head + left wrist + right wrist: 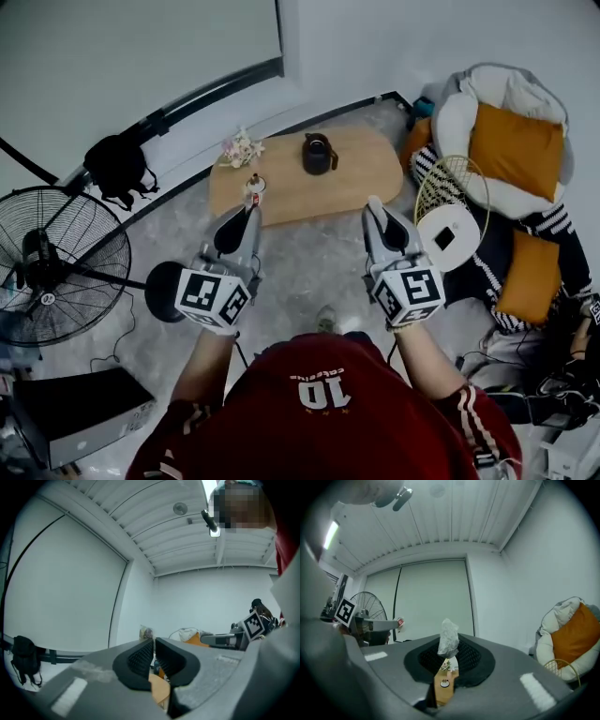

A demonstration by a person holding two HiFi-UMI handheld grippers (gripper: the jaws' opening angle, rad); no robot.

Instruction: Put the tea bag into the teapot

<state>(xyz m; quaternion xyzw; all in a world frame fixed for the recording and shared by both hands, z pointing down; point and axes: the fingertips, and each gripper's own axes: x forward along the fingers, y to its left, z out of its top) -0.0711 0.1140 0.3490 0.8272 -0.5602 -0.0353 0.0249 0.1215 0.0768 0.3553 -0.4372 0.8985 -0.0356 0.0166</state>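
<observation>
Seen from above, a person in a red shirt holds a grey two-jaw gripper in each hand, both raised above a grey stone-look floor and aimed at a low oval wooden tabletop (pixel 361 173).

The right gripper (pixel 450 660) is clamped on a crumpled white tea bag (pixel 448 638), which stands up out of its dark ribbed pads. The tea bag is in the air, well short of the tabletop.

The left gripper (pixel 153 649) has its jaws pressed almost together, with only a thin slit between the pads. The right gripper view shows a small red-and-white paper tag (pixel 399 622) pinched at its tip.

A dark round teapot (pixel 318 153) sits near the middle of the tabletop, well apart from both grippers. A small bunch of pale flowers (pixel 241 148) stands at the tabletop's left end, and a small white cup on a saucer (pixel 254 184) sits just in front of it, near the edge closest to the person.

A black standing fan (pixel 56 267) is on the floor to the left. To the right is a white padded chair (pixel 502 94) holding an orange cushion (pixel 516 148), with a round white side table (pixel 448 236) beside it.
</observation>
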